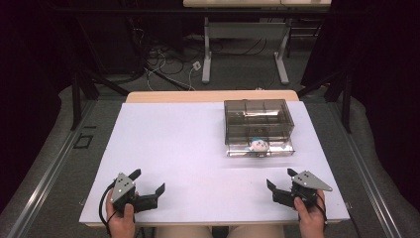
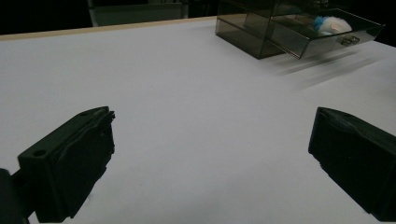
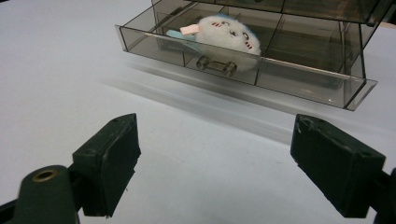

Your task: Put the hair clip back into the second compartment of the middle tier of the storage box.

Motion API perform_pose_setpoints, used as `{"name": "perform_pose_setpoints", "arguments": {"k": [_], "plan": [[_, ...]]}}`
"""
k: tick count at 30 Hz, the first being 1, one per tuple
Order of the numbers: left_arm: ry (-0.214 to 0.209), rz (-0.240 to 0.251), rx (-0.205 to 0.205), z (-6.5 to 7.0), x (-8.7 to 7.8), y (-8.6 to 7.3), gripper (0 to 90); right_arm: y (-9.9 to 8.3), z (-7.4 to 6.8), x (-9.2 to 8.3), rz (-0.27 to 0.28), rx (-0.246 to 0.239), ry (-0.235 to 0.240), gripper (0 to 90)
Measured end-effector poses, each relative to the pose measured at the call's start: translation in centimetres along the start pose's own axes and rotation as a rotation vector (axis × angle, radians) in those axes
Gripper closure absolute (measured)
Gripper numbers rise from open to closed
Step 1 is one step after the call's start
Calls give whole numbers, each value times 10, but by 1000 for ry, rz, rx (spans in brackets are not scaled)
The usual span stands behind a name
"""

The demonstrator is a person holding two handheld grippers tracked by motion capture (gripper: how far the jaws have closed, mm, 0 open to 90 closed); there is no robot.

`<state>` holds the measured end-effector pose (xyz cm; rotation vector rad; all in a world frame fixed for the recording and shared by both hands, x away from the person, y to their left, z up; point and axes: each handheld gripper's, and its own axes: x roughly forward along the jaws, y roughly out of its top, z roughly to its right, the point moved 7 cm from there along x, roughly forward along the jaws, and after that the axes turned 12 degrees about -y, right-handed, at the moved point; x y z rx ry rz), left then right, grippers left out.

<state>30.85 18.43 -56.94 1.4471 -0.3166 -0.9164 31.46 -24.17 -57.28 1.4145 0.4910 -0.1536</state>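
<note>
Both tools sat low at my near edge of the white desk [image 1: 198, 148], one per hand, well apart from each other. Left tool [image 1: 148, 184] was near the left corner, jaws spread wide, nothing between them; its own view showed bare desk surface between the two black jaws. Right tool [image 1: 281, 182] was near the right corner, jaws also wide open and empty, grey three-cornered plate on top. Smoked clear drawer box [image 1: 257, 119] stood on the far right part of the desk, well ahead of the right tool. Its bottom drawer [image 3: 243, 70] was pulled out toward me, small clear handle on the front. A white plush toy [image 3: 227, 31] with blue on top lay inside the open drawer, near the middle, just behind the front wall and handle. In the left tool view the box sat at upper right with the plush visible in the drawer. Drawer edges looked smeared in the gripper views. Beyond the desk I saw a floor with loose cables [image 1: 163, 64] and the legs of another table [image 1: 245, 44].
</note>
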Motion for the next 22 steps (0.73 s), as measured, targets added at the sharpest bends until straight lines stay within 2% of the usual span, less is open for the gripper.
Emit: {"name": "perform_pose_setpoints", "arguments": {"k": [4,7,22], "plan": [[-1,-1,0,0,0,0,2,-1,-1,0,-17,3,4,152],[-2,-1,-1,0,0,0,2,0,-2,0,-10,16,6,152],[-2,2,-2,-1,1,0,2,1,-2,0,-11,11,9,152]]}}
